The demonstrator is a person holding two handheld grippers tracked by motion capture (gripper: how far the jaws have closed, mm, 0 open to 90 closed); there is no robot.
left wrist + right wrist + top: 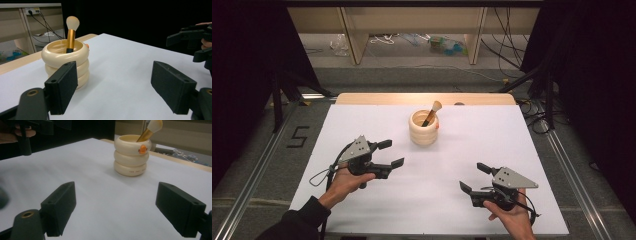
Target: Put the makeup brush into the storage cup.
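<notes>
A cream ringed cup [423,128] [65,61] [131,156] stands upright at the far middle of the white table [432,200]. A makeup brush [432,113] [70,33] [150,129] with a gold ferrule and pale bristles leans inside it. My left gripper [390,153] [117,87] hovers at the near left, open and holding nothing, with the cup ahead of it. My right gripper [474,177] [122,212] is at the near right, also open with nothing between its jaws. An orange spot marks the cup's upper ring [142,149].
The white sheet covers a wooden tabletop whose far edge [422,98] shows behind the cup. Dark curtains flank the table. Shelving legs and cables [507,55] lie on the floor beyond. A floor mark "5" [298,136] sits to the left.
</notes>
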